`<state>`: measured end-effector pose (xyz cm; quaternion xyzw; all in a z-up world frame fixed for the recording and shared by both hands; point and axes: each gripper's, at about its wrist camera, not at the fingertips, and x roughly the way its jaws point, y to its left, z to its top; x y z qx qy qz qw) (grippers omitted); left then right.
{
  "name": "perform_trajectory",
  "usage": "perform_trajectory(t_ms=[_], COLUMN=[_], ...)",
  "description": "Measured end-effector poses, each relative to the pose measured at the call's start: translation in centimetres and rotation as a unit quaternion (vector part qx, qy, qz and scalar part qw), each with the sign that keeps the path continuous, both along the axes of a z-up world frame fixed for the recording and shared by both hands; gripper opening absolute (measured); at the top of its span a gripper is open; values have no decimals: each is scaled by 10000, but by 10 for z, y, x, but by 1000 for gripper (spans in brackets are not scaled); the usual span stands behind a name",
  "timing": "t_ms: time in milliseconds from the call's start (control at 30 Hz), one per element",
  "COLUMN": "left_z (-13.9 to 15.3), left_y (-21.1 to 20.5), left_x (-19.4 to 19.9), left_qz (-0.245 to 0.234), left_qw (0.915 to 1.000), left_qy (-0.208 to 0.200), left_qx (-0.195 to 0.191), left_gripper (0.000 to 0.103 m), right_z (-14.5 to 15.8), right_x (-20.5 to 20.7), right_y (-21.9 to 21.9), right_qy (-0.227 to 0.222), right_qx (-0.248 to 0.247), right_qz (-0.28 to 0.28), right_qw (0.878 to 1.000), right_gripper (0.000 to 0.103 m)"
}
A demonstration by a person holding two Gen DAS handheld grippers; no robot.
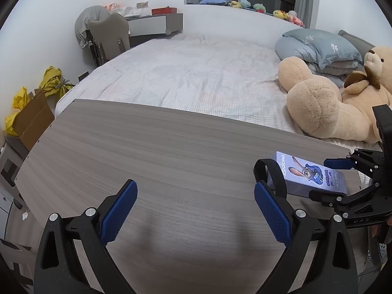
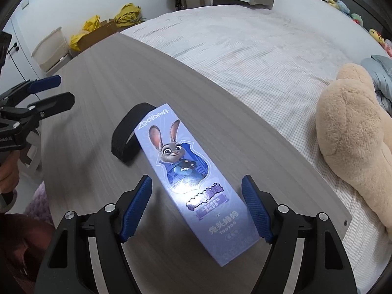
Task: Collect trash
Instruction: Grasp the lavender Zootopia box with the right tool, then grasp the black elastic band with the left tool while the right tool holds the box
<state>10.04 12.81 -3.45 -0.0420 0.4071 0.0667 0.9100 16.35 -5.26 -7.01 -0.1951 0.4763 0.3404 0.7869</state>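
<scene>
Lilac carton (image 2: 193,186), between right hand-held gripper's (image 2: 197,210) pads

A long purple cartoon-rabbit carton (image 2: 193,183) lies on the grey wood-grain counter (image 2: 98,78), its far end over a black strap loop (image 2: 122,134); the bed (image 2: 245,49) lies behind.

Soft, even indoor light; white glare blooms on the carton (image 2: 193,191), soft shadows pool on the desk (image 1: 171,152) (fisheye bending, dark corners).

We count one purple carton (image 2: 193,186) and one black strap loop (image 2: 122,137) on the table. We count two yellow bags (image 1: 52,82) and one teddy bear (image 1: 325,105)
</scene>
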Motion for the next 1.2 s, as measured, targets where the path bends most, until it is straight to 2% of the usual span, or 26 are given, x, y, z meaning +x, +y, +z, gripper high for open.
perform_trajectory(t_ms=[233, 300, 500, 633, 800, 967, 1033, 1200], left_z=[0, 0, -2, -3, -2, -4, -5, -5], left_y=[-2, -2, -5, -9, -16, -20, -22, -26], left_x=[-1, -2, -4, -6, -11, -12, -12, -13], left_qz=[-17, -32, -99, -168, -268, -346, -369, -439], left_qw=[10000, 10000, 9999, 9997, 9995, 9991, 9989, 9986], left_qy=[-1, -8, -15, 4, -30, 5, 30, 40], left_qx=[-15, -31, -100, -156, -179, -257, -278, -285], left_gripper=[94, 94, 94, 94, 94, 94, 94, 94], right_z=[-9, -9, -7, -7, -6, -7, -8, -11], right_x=[0, -2, -13, -24, -34, -54, -62, -73], right_y=[5, 5, -4, -13, -35, -54, -57, -58], right_qy=[28, 38, 50, 45, 7, 28, 45, 44], right_qx=[12, 23, 24, 79, 217, 625, 796, 919], right_qz=[-51, -78, -513, -990, -1999, -3081, -3362, -3608], right_qw=[10000, 10000, 9987, 9950, 9796, 9493, 9384, 9281], right_gripper=[71, 66, 53, 53, 53, 53, 53, 53])
